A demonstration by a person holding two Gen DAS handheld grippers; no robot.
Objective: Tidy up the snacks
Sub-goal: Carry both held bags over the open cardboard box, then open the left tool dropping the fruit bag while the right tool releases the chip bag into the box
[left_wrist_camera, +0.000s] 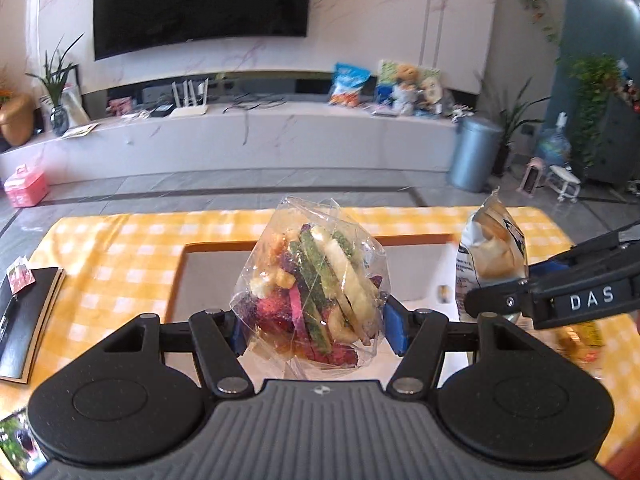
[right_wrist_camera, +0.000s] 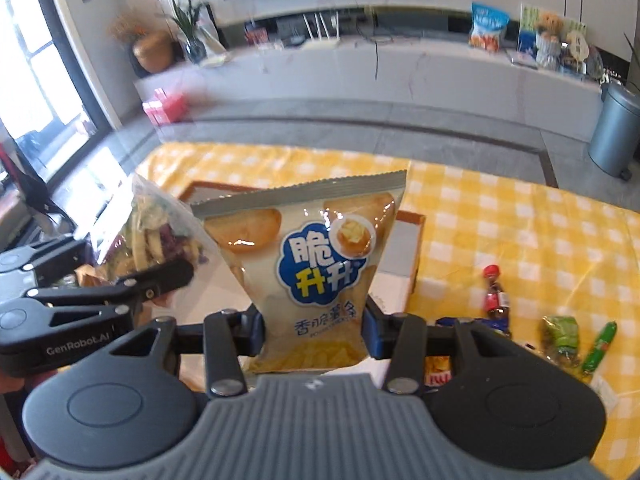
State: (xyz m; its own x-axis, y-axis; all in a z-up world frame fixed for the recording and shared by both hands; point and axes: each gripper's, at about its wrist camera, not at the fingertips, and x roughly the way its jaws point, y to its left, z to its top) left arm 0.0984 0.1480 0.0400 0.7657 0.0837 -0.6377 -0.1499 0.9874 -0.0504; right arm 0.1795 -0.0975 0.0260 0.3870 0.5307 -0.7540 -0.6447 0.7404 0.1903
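Our left tool (left_wrist_camera: 316, 330) gripped the clear veggie-chip bag (left_wrist_camera: 310, 292) upright over the tray (left_wrist_camera: 416, 268), while our right tool (right_wrist_camera: 314, 332) pinched the potato-stick bag (right_wrist_camera: 312, 272) upright just beside it.

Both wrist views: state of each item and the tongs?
left tongs: shut on the clear veggie-chip bag
clear veggie-chip bag: sealed, held upright above the tray
right tongs: shut on the potato-stick bag
potato-stick bag: sealed, held upright, clear of the table
tray: on the checked cloth, nearly empty
small bottle: red cap on, lying on the cloth
green sausage: wrapped, lying on the cloth
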